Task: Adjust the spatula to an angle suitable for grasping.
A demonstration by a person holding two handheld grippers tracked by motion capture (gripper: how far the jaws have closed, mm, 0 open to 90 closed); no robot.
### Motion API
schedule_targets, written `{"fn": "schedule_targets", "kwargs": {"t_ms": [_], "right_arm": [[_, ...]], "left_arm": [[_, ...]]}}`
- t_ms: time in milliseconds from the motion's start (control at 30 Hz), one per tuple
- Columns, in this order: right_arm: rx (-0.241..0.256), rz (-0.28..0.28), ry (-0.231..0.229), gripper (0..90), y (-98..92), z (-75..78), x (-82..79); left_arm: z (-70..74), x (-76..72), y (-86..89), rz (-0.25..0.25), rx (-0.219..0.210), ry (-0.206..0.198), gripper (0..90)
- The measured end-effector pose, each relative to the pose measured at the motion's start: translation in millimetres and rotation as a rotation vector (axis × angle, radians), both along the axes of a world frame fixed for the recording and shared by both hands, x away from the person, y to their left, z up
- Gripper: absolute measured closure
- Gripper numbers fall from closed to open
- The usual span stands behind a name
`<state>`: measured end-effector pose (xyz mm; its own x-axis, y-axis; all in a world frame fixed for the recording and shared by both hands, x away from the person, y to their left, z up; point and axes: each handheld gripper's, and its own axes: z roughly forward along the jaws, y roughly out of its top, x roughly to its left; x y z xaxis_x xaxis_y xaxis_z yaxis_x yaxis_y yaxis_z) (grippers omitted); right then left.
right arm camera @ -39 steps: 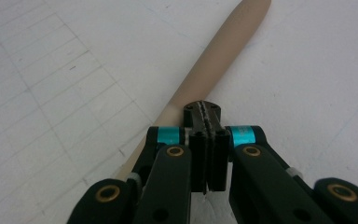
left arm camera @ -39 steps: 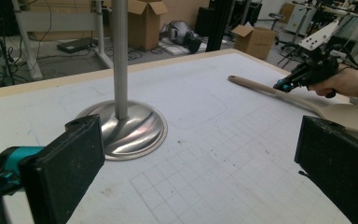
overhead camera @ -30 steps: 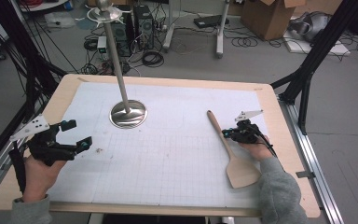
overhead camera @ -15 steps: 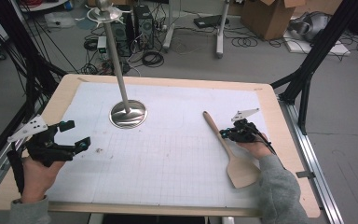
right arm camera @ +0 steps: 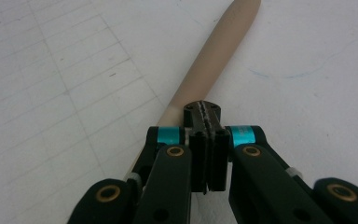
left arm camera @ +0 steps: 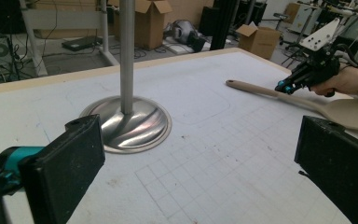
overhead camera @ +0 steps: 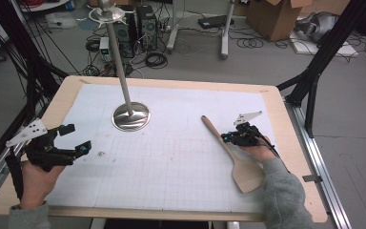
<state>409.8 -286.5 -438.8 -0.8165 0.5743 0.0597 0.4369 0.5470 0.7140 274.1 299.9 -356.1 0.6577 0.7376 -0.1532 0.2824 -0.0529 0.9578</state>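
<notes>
A wooden spatula [overhead camera: 247, 175] lies on the white gridded mat, its handle pointing to the far left and its blade by the person's right hand. My right gripper [overhead camera: 225, 137] is shut, its tips sitting on top of the handle. In the right gripper view the closed tips [right arm camera: 206, 112] cover the handle [right arm camera: 214, 56], which runs on beyond them. My left gripper [overhead camera: 77, 138] is held open above the mat's left edge, with nothing between its fingers. From the left gripper view, the spatula [left arm camera: 261, 89] and the right gripper [left arm camera: 284, 86] lie past the wide-open jaws.
A metal stand with a round base [overhead camera: 131, 116] and a tall pole [overhead camera: 119, 57] stands at the back left of the mat [overhead camera: 171, 162]. The wooden table edge [overhead camera: 295, 157] runs close to the right hand. Cables and boxes lie on the floor beyond.
The right gripper has shifted left, and the spatula's handle tip has swung left with it. The left gripper has stayed open and barely moved.
</notes>
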Motion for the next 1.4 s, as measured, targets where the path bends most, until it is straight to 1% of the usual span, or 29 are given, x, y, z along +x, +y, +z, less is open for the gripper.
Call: {"fn": "schedule_targets", "kwargs": {"t_ms": [100,133,233,300,367,433,500,533,567,600,667,700,767,833,867,900,933,967,1000,1033,1067,1100,1133,1167,1200,1233,1300,1333,1400], "right_arm": [[-0.003,-0.001,0.000,90.0,-0.2,0.0,0.0],[-0.019,-0.007,-0.003,90.0,-1.5,0.7,-0.2],[-0.019,-0.011,-0.003,90.0,-3.6,1.7,-0.4],[-0.015,-0.026,-0.007,90.0,-7.1,5.0,-1.5],[-0.014,-0.026,-0.010,90.0,-8.0,6.2,-1.7],[-0.011,-0.049,-0.030,90.0,-9.8,11.5,-3.9],[-0.013,-0.055,-0.035,90.0,-10.2,13.0,-4.4],[-0.011,-0.085,-0.038,89.8,-10.6,17.9,-7.3],[-0.011,-0.085,-0.038,89.8,-10.6,17.9,-7.3],[0.000,-0.095,-0.046,89.2,-10.3,23.0,-11.0],[0.004,-0.112,-0.062,83.9,-9.9,28.1,-14.5],[0.015,-0.129,-0.059,81.1,-10.2,30.9,-16.0],[0.030,-0.151,-0.068,71.3,-10.9,35.4,-18.5],[0.042,-0.174,-0.068,61.2,-12.0,38.7,-20.4],[0.041,-0.183,-0.071,57.0,-12.4,40.0,-21.0],[0.043,-0.197,-0.061,52.9,-12.2,41.2,-22.4],[0.038,-0.205,-0.063,48.8,-11.9,42.2,-23.3],[0.038,-0.205,-0.063,48.8,-11.9,42.2,-23.3],[0.029,-0.213,-0.064,45.8,-11.0,43.3,-25.0],[0.012,-0.226,-0.077,38.2,-8.9,46.0,-28.8],[0.004,-0.238,-0.087,36.5,-7.6,47.8,-31.6],[0.004,-0.238,-0.087,36.5,-7.6,47.8,-31.6],[0.017,-0.238,-0.100,30.3,-6.0,51.5,-37.6],[0.017,-0.238,-0.100,30.3,-6.0,51.5,-37.6],[0.032,-0.236,-0.098,21.2,-5.1,53.4,-42.3],[0.034,-0.235,-0.094,20.0,-4.4,54.1,-44.4],[0.005,-0.234,-0.120,19.8,-2.6,55.5,-49.5],[0.005,-0.234,-0.120,19.8,-2.6,55.5,-49.5],[0.002,-0.239,-0.125,19.2,-1.3,56.2,-54.8]], "left_arm": [[0.2,-0.2,-0.4,-0.002,0.000,-0.001,2.0],[0.4,-0.2,-0.3,-0.001,0.001,-0.002,2.0],[0.7,-0.4,0.3,-0.001,-0.002,-0.003,2.0],[1.1,-0.4,1.2,0.001,0.000,-0.003,2.0],[1.2,-0.2,1.3,0.000,-0.003,-0.006,2.0],[1.5,0.0,1.2,0.001,-0.004,-0.005,2.0],[1.9,0.3,1.2,0.000,-0.004,-0.005,2.0],[2.1,0.9,1.1,-0.003,-0.005,-0.007,1.9],[2.1,0.9,1.1,-0.003,-0.005,-0.007,2.0],[2.4,1.2,1.1,-0.002,-0.005,-0.007,2.0],[2.6,2.0,0.8,-0.003,-0.007,-0.009,2.0],[2.6,2.4,0.8,-0.005,-0.004,-0.009,2.0],[3.1,2.7,0.5,-0.006,0.000,-0.009,2.0],[3.9,3.0,0.4,-0.002,-0.006,-0.012,2.0],[4.5,3.0,0.6,-0.001,-0.007,-0.014,2.0],[4.8,3.2,0.7,-0.003,-0.010,-0.016,2.0],[5.0,3.5,0.7,-0.003,-0.010,-0.017,2.0],[5.2,3.9,0.6,-0.003,-0.009,-0.017,2.0],[5.2,4.4,0.4,-0.004,-0.010,-0.017,2.0],[5.2,4.8,0.1,-0.007,-0.013,-0.018,2.0],[5.4,5.2,-0.2,-0.008,-0.013,-0.017,2.0],[5.5,5.7,-0.5,-0.010,-0.013,-0.018,2.0],[5.8,6.3,-1.0,-0.013,-0.015,-0.018,2.0],[6.1,6.6,-1.4,-0.014,-0.015,-0.019,2.0],[6.4,7.2,-1.9,-0.016,-0.017,-0.022,2.0],[6.6,7.6,-2.2,-0.019,-0.019,-0.023,2.0],[6.8,8.9,-3.1,-0.024,-0.022,-0.023,2.0],[6.8,9.8,-3.4,-0.026,-0.023,-0.023,2.0],[6.7,11.4,-4.2,-0.029,-0.028,-0.022,2.0]]}}
